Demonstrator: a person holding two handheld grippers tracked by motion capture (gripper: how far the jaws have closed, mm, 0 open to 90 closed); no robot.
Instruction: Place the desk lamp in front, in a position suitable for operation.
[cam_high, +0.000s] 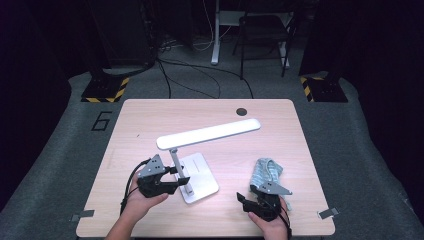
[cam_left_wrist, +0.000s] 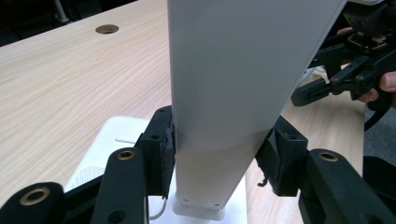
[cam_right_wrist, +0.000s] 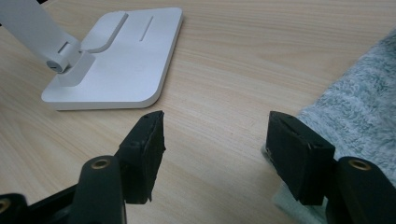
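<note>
White desk lamp (cam_high: 192, 150), upright, table centre, head level

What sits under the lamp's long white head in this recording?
Under the lamp head, the slanted lamp arm, clamped by the left gripper, runs down to the flat white base on the table. The head's underside is hidden.

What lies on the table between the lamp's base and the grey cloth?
Nothing: in the right gripper view the wood between the lamp base and the cloth is bare. The high view shows the same gap, base to cloth.

White lamp (cam_high: 200, 150), grey-blue cloth (cam_high: 266, 171)
</note>
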